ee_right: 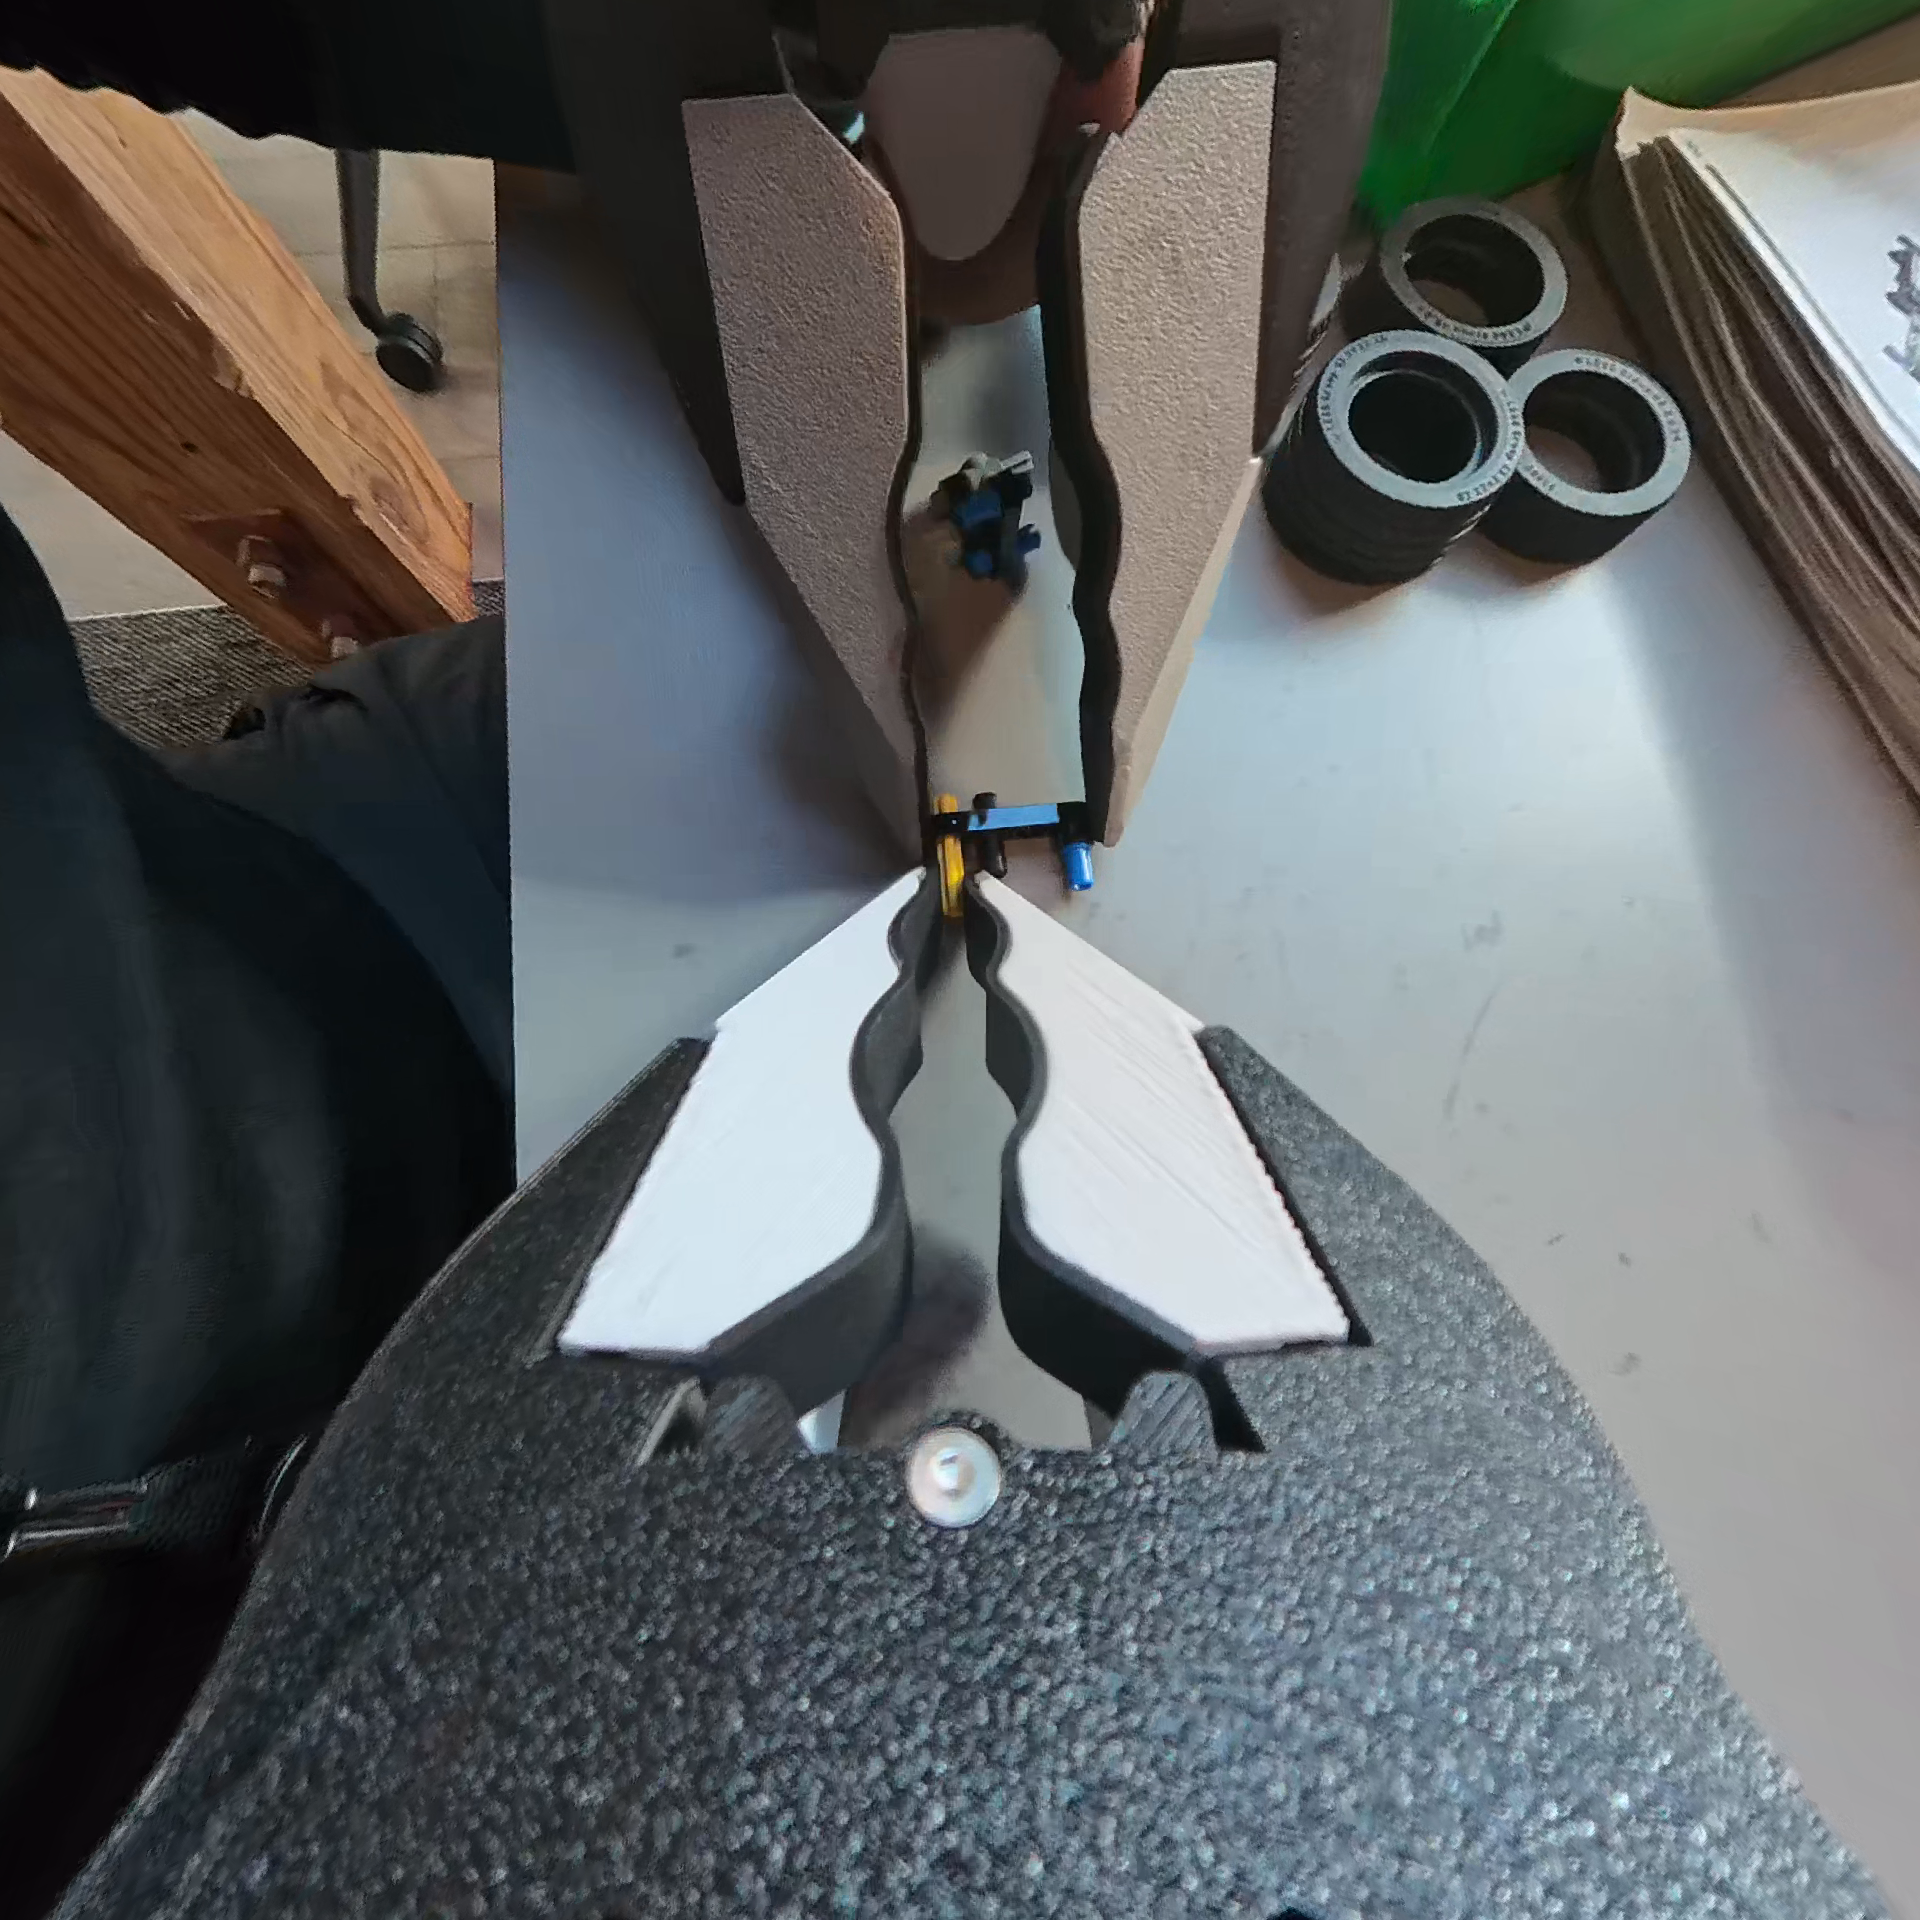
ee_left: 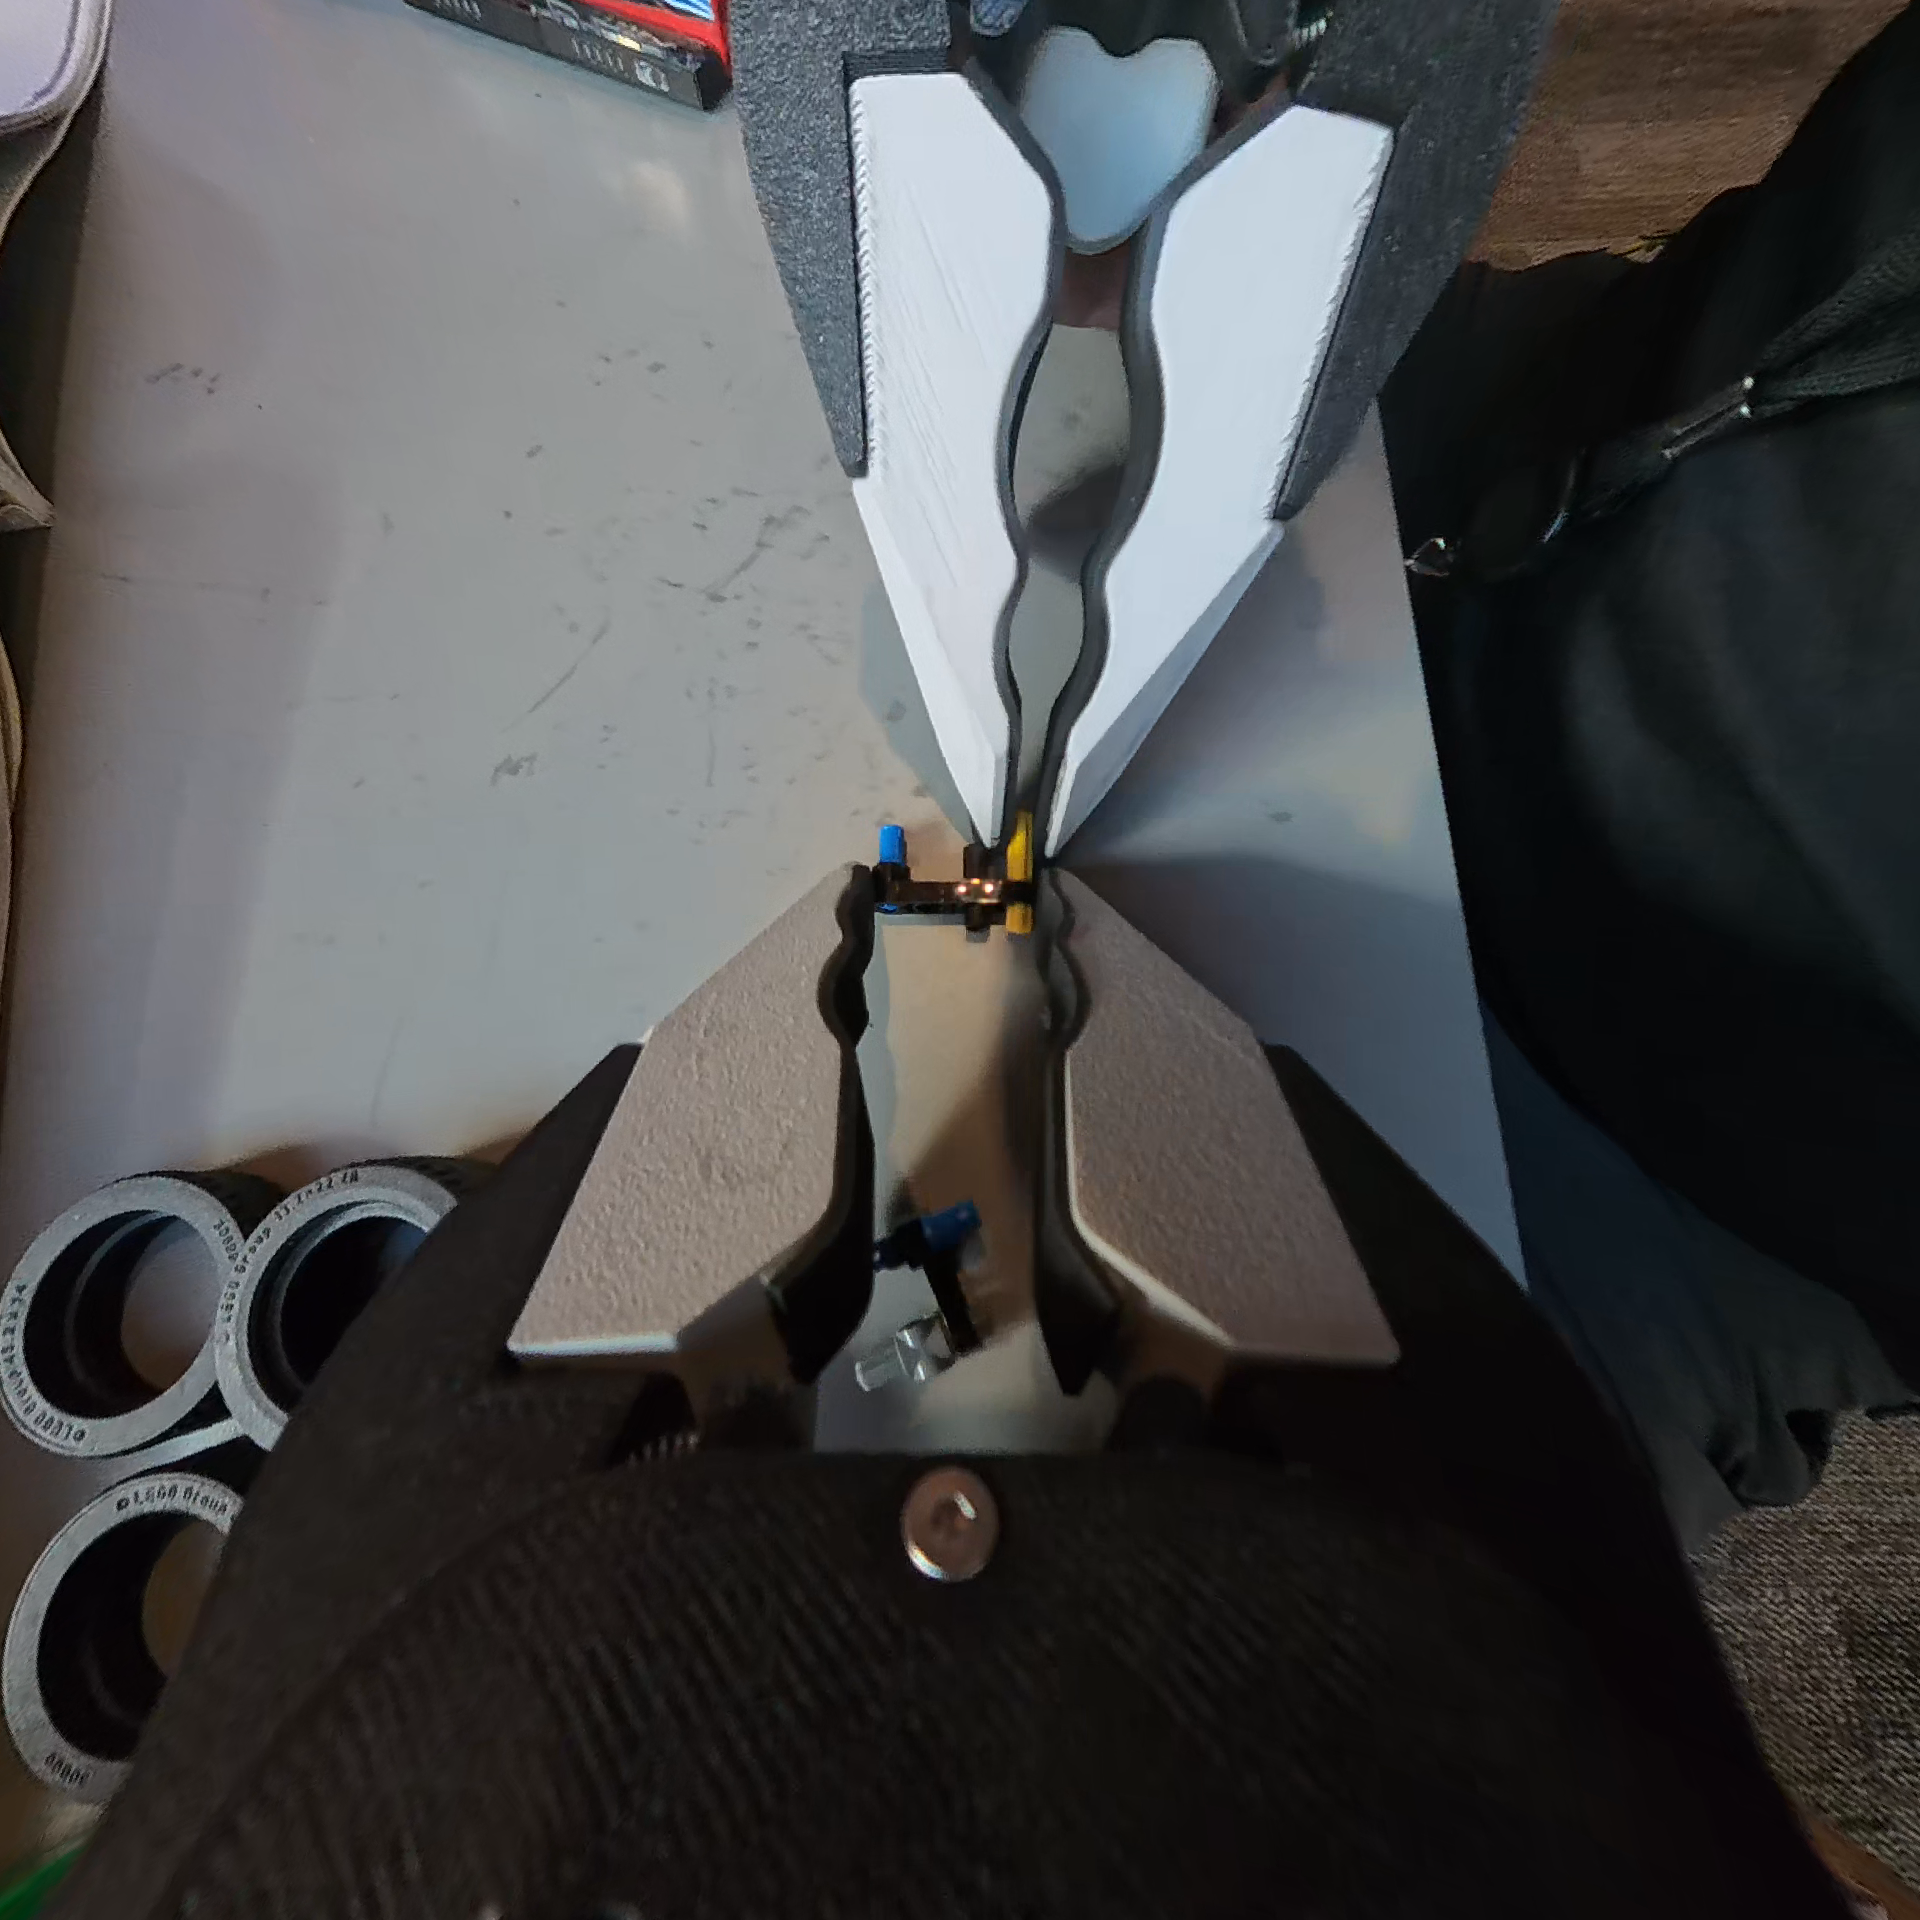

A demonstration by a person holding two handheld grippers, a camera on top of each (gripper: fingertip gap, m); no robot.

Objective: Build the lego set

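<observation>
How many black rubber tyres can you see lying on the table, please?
3, clustered on the grey table beside the left gripper: a far tyre, a near-left tyre and a near-right tyre. The near-left one looks taller, so another may be hidden underneath.

A short black beam (ee_left: 935, 891) hangs level above the grey table (ee_left: 416, 520), with a blue pin (ee_left: 890, 844) standing at one end and a yellow piece (ee_left: 1020, 871) set crosswise at the other. Below it, a small cluster of blue and black pins (ee_right: 992, 509) lies on the table. Three black tyres (ee_right: 1475, 447) stand grouped on the table, well apart from the beam.
</observation>
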